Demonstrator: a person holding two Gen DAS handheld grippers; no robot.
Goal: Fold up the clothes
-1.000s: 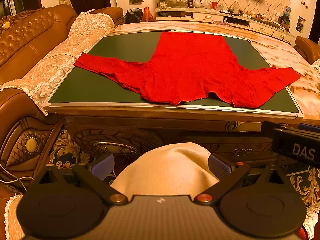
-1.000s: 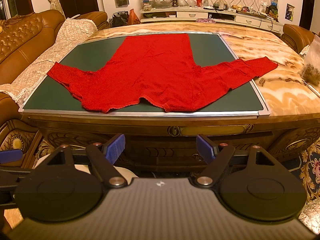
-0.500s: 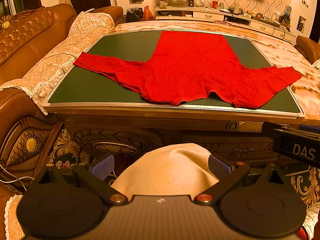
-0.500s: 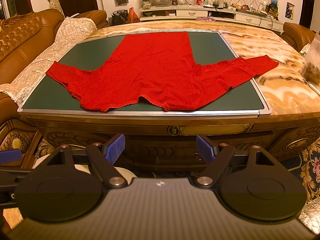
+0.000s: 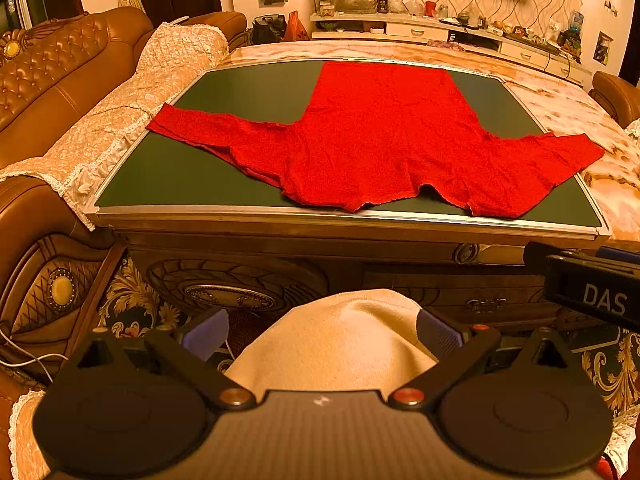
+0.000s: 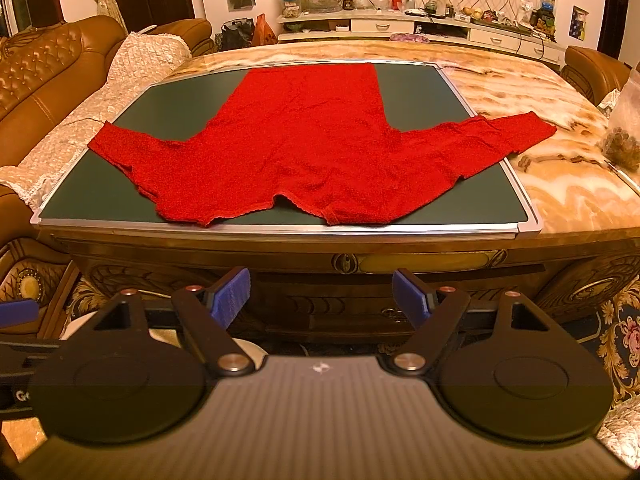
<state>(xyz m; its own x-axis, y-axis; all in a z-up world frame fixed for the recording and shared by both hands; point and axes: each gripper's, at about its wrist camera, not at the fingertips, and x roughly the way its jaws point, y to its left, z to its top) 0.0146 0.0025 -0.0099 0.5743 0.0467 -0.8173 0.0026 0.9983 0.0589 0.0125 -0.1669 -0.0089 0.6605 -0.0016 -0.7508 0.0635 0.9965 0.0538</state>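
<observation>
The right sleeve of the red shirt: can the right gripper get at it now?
Probably yes. The right gripper is open, nothing lies on the sleeve, and the path over the table looks free.

brown leather sofa point(image 5: 60, 80) beside marble table point(image 6: 540, 92), lace cover point(image 5: 132, 96)

Readable lettering on the gripper bodies

White "DAS" stands on a black gripper body point(image 5: 596, 294) at 3 o'clock in the left wrist view; "Go", cut off, marks a black bar point(image 6: 16, 394) at 8 o'clock.

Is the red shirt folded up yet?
No, spread flat. The red shirt lies open on the green mat, both sleeves stretched sideways.
</observation>
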